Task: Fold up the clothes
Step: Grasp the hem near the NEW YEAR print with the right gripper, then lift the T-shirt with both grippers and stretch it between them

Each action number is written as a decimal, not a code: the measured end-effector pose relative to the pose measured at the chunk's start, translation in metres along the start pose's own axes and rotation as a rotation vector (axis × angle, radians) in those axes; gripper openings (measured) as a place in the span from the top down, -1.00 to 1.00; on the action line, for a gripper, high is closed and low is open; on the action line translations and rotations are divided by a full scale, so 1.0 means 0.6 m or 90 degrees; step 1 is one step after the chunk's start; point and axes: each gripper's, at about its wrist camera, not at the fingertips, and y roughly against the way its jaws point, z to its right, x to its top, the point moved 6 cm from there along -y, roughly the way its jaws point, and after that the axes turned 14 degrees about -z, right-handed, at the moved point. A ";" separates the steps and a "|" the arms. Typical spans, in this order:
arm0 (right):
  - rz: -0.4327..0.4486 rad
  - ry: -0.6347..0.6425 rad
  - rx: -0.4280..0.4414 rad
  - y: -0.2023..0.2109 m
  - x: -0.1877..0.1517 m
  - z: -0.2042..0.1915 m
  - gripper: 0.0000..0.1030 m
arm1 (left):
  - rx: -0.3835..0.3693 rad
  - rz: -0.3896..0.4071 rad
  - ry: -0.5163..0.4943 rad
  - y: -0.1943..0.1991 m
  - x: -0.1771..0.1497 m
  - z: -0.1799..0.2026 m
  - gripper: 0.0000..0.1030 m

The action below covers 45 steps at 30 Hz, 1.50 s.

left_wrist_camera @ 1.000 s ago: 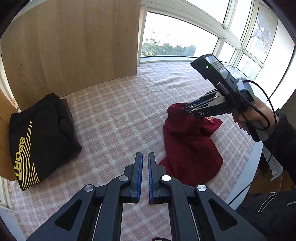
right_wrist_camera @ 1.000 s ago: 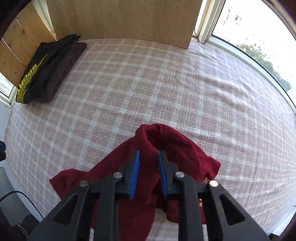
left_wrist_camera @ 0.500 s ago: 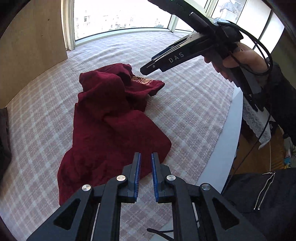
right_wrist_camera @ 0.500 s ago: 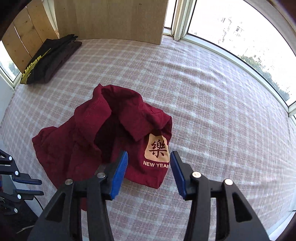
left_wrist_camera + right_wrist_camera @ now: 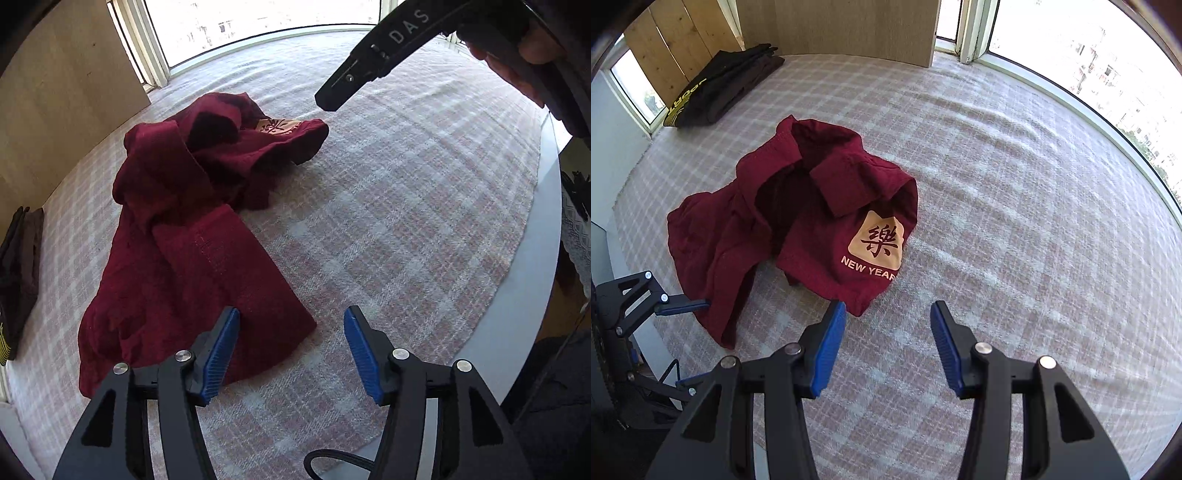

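A crumpled dark red shirt (image 5: 192, 258) with an orange "NEW YEAR" patch lies on the checked cloth; it also shows in the right wrist view (image 5: 798, 206). My left gripper (image 5: 291, 354) is open and empty, just short of the shirt's near corner. My right gripper (image 5: 888, 343) is open and empty, hovering near the shirt's hem by the patch. The right gripper shows in the left wrist view (image 5: 332, 98) above the patch end. The left gripper shows at the left edge of the right wrist view (image 5: 683, 306), beside the shirt's other end.
A folded black garment (image 5: 716, 88) with yellow print lies at the far corner against wooden panels (image 5: 849, 29). The checked cloth (image 5: 1015, 221) covers a white table whose rounded edge (image 5: 532, 280) runs on the right. Windows line the far side.
The right gripper let go of the red shirt, opened and drew back. The left gripper swung toward the shirt's near corner and opened from shut.
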 end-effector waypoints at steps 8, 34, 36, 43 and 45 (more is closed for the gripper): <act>0.033 0.062 -0.013 0.010 0.037 -0.016 0.08 | -0.088 0.015 0.152 0.030 -0.002 -0.110 0.80; 0.010 -0.044 0.049 -0.054 0.242 -0.002 0.88 | -0.081 0.121 0.264 0.121 -0.030 -0.436 0.81; 0.030 -0.076 0.080 -0.035 0.242 0.011 0.88 | -0.088 0.127 0.268 0.122 -0.032 -0.447 0.81; 0.096 -0.155 0.065 0.086 0.176 0.013 0.88 | -0.101 0.174 0.261 0.170 -0.045 -0.471 0.81; 0.106 -0.175 0.049 0.122 0.148 0.007 0.88 | -0.099 0.197 0.240 0.208 -0.053 -0.468 0.81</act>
